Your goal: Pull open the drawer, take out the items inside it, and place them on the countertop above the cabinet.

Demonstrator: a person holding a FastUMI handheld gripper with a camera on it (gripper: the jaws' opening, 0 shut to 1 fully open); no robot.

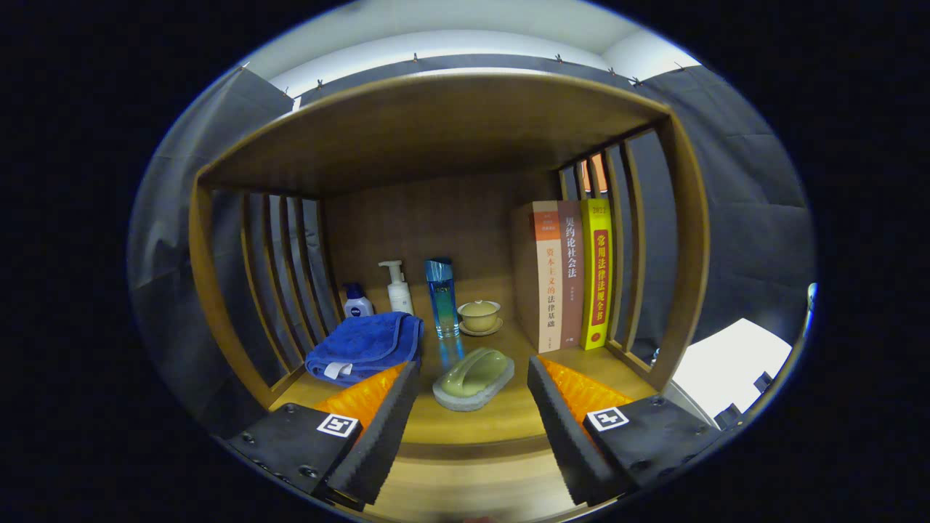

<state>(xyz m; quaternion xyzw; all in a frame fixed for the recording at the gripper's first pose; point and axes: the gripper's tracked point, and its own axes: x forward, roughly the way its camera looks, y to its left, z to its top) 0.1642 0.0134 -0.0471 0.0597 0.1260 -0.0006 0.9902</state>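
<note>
Before the shelf (465, 428), claw (472, 396) spread, level.

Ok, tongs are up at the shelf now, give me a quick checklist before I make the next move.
1. Tongs open and empty: ok, the jaws stand wide apart with nothing between them.
2. Drawer in sight: cannot tell, the view holds the shelf surface, no drawer front or handle.
3. Free spot on the countertop: ok, bare wood lies just ahead of the tongs, in front of the green brush.
4. Items near the landing spot: not ok, the blue towel sits right ahead of one finger and the brush lies between and just beyond both.
5. Tall things steady: ok, the blue bottle, pump bottle and books stand upright at the back.
</note>
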